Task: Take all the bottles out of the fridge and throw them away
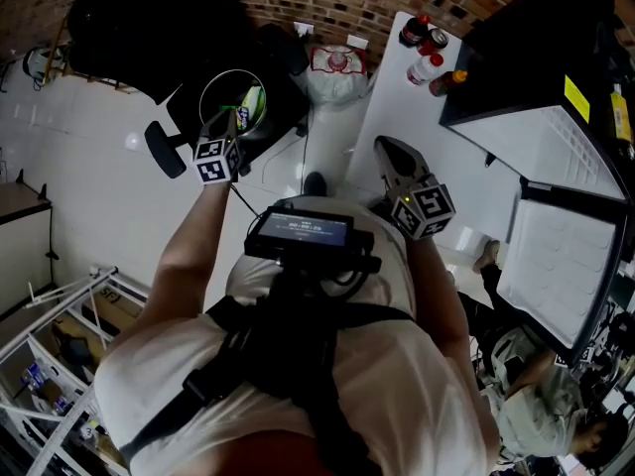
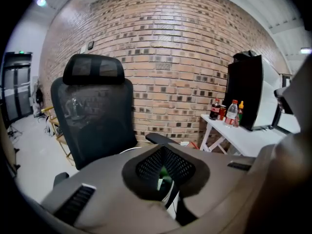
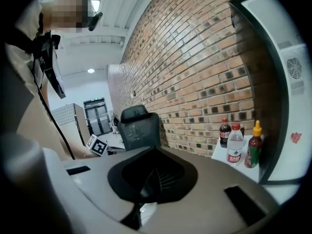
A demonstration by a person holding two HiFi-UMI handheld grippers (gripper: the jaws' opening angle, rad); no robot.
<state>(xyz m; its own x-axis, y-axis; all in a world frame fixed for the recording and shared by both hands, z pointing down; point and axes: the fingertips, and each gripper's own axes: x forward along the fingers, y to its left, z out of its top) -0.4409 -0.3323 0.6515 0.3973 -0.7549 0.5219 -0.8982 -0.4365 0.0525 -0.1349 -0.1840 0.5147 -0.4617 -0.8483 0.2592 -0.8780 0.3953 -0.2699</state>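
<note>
Standing upright at the counter's [image 1: 392,117] far end, just left of the fridge [image 1: 551,67], the bottles [image 1: 427,56] lie ahead and to the right of the right gripper [image 3: 155,161], the nearer one; it points slightly down, fingers [image 3: 209,179] together on nothing. Farther left of the fridge, the left gripper [image 2: 163,153] tilts down over the bin [image 1: 201,102], fingers closed and empty, a green bottle [image 1: 251,105] inside

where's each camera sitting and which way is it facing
Head view: on the head, steeply down; torso, arms, left gripper, right gripper show.
Left gripper view: on that gripper, facing chair and brick wall; shut jaws show.
Right gripper view: on that gripper, along the wall; shut jaws, torso show.
Shared: bottles on the white table, in all three.
</note>
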